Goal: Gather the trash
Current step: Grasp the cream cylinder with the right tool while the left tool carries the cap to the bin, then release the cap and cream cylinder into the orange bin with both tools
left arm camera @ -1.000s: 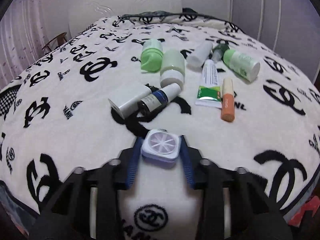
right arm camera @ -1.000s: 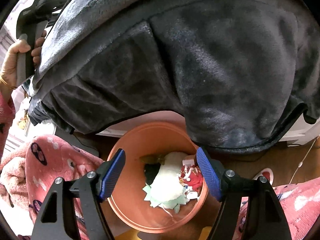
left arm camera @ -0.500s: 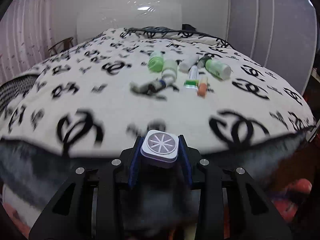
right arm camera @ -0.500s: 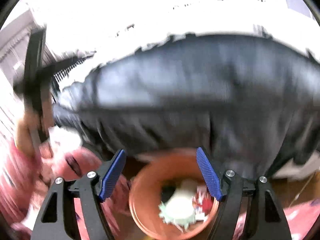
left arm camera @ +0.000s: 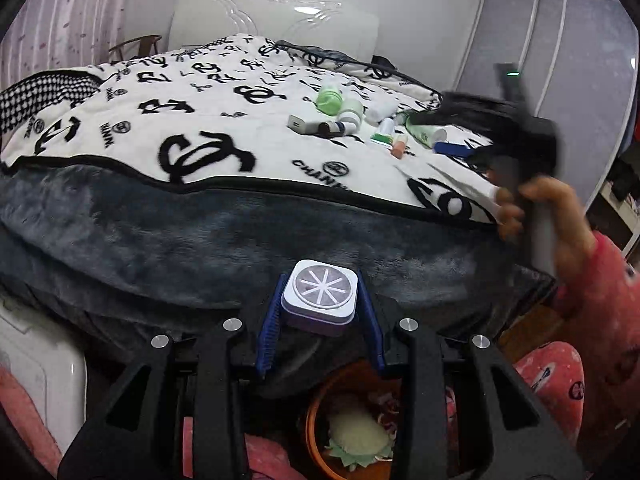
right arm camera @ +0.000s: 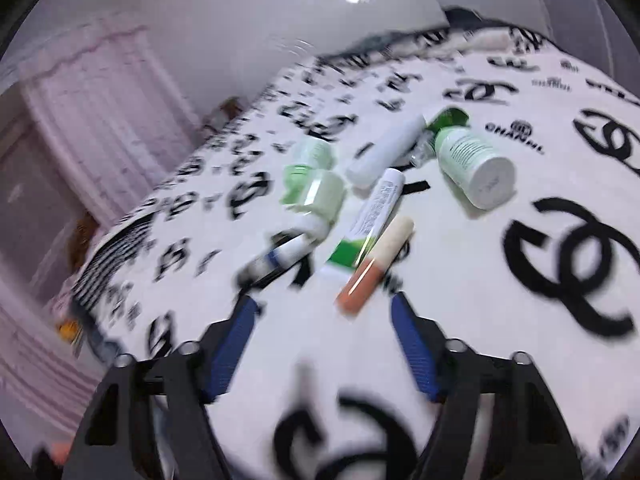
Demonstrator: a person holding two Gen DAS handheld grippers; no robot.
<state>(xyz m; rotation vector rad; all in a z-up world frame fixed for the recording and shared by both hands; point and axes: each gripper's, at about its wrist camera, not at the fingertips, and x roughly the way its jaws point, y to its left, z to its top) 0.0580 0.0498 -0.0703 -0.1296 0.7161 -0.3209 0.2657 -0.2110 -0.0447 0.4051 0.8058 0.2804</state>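
the left gripper (left arm camera: 320, 312), still clamped on the square lilac plastic cap (left arm camera: 319, 298), has left the bed for the orange bin (left arm camera: 320, 420), while the empty right gripper (right arm camera: 322, 320), jaws closing, returned to the peach tube (right arm camera: 374, 266).

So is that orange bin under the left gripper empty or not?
Not empty: the orange bin already holds a pale pad and crumpled wrappers.

plush blanket (left arm camera: 224, 128), glossy plastic bottle (right arm camera: 476, 164)
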